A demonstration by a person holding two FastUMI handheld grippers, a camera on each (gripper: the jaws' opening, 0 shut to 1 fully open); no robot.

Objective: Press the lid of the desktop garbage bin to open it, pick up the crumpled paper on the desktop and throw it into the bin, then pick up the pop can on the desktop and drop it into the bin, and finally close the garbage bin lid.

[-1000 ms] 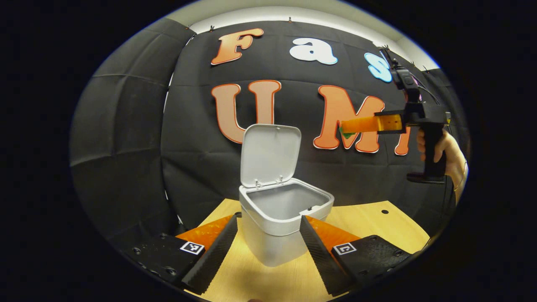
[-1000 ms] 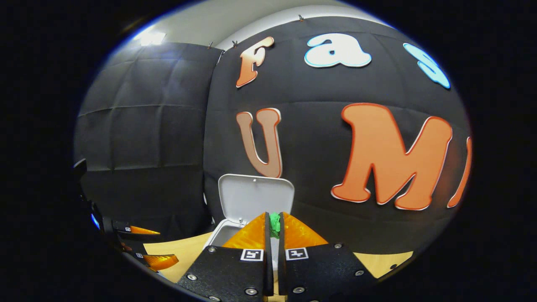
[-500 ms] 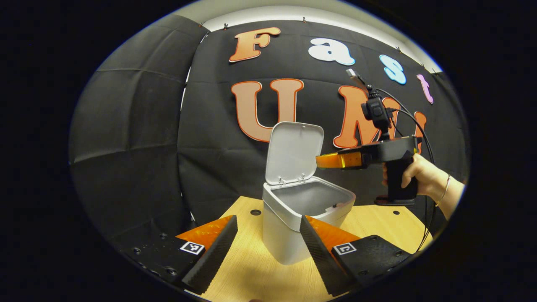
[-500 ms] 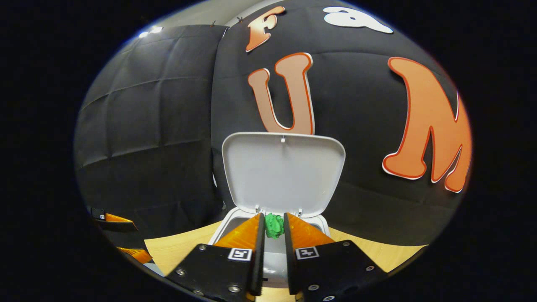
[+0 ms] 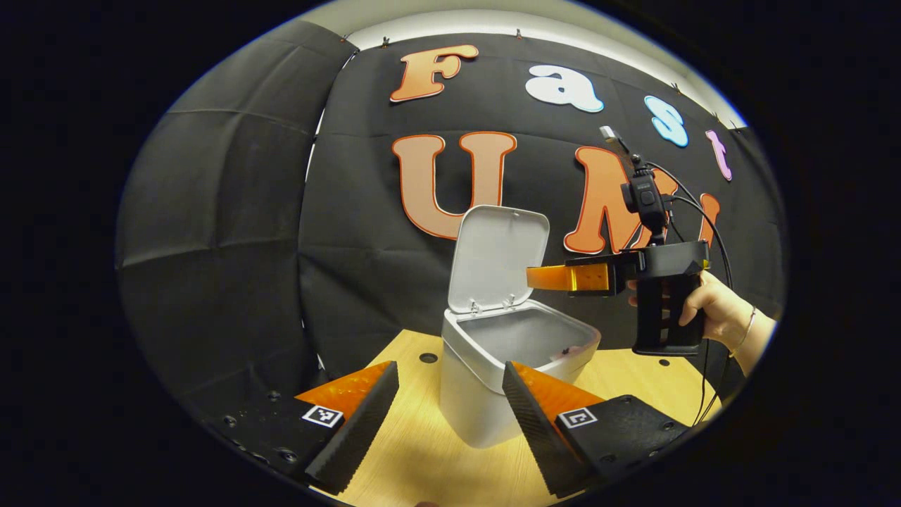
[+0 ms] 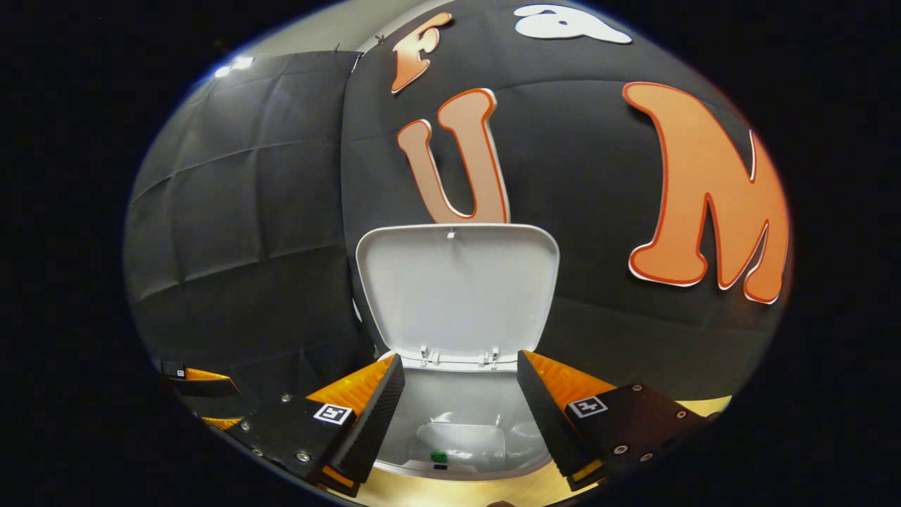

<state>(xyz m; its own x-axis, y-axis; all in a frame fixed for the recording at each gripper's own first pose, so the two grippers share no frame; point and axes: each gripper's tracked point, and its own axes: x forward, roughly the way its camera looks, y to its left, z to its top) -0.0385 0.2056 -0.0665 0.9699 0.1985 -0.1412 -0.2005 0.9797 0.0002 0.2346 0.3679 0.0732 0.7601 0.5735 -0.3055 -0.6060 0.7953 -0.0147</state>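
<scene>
A: Start at the right claw (image 6: 457,415). How do its fingers stand?

B: Spread wide, with nothing between them. In the right gripper view they straddle the mouth of the garbage bin (image 6: 461,429), and deep inside, on the bin's floor, lies a small green bit that looks like the crumpled paper (image 6: 439,457).

A: And seen from the other side?

B: In the left gripper view the right claw (image 5: 545,277) hangs level above the bin's opening, just in front of the raised lid (image 5: 498,257), clear of the rim. A hand (image 5: 711,317) grips its handle off to the side, past the bin's edge, and a cable (image 5: 704,218) loops over it.

A: The left claw?

B: The left claw (image 5: 450,415) is also wide open and holds nothing. Its two fingers sit low over the desk (image 5: 422,458), one to either side of the bin (image 5: 486,380), apart from its walls as far as I can tell.

A: How is the lid?

B: Upright, hinged at the back rim, its pale inner face turned toward both cameras. The whole mouth is open from above.

A: Room around the bin?

B: Bare wood on the near side and to the right, with small round holes in the surface. The black cloth wall (image 5: 225,232) stands close behind the lid. The pop can I cannot make out.
</scene>
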